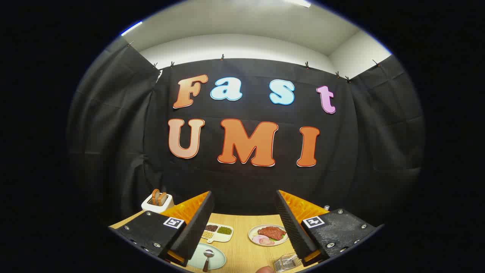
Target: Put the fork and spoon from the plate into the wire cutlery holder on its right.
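Note:
My gripper (244, 220) stands open, held high above the wooden table (242, 250) with nothing between its fingers. Below the left finger (197, 227) lies a pale green plate (218, 259) with a spoon (207, 258) on it, bowl away from me. The left finger covers the rest of the plate, so I cannot see a fork. To the plate's right, under the right finger (293, 227), the wire cutlery holder (287, 262) sits near the table's front edge.
A white divided dish of beans and grains (218, 231) and a plate of meat slices (268, 234) sit farther back on the table. A white toaster holding bread (157, 203) stands at the back left. A fingertip (265, 270) shows beside the holder.

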Available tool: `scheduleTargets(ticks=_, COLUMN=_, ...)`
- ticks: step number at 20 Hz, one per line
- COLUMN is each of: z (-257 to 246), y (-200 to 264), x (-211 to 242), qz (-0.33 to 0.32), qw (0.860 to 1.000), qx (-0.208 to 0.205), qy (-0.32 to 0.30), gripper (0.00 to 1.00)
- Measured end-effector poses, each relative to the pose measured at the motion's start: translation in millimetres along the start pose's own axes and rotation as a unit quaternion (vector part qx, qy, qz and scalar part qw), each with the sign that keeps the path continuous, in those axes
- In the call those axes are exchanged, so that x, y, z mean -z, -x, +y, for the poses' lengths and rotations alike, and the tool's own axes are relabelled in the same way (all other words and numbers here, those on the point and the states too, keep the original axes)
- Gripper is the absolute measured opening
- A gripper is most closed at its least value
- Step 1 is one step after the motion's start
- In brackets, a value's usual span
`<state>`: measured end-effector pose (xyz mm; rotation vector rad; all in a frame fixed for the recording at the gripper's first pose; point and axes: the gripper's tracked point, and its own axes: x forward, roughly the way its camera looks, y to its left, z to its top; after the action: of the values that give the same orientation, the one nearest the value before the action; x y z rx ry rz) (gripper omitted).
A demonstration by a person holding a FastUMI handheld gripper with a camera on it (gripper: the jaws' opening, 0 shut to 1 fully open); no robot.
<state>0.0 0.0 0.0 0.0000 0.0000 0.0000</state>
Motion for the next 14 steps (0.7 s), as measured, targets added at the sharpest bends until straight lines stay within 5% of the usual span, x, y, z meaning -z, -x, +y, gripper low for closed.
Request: scheduleTargets(ticks=14, z=6.8, y=-14.1, x=13.5, qz=0.022, qw=0.999, qx=-0.028, qy=-0.002, gripper=0.98)
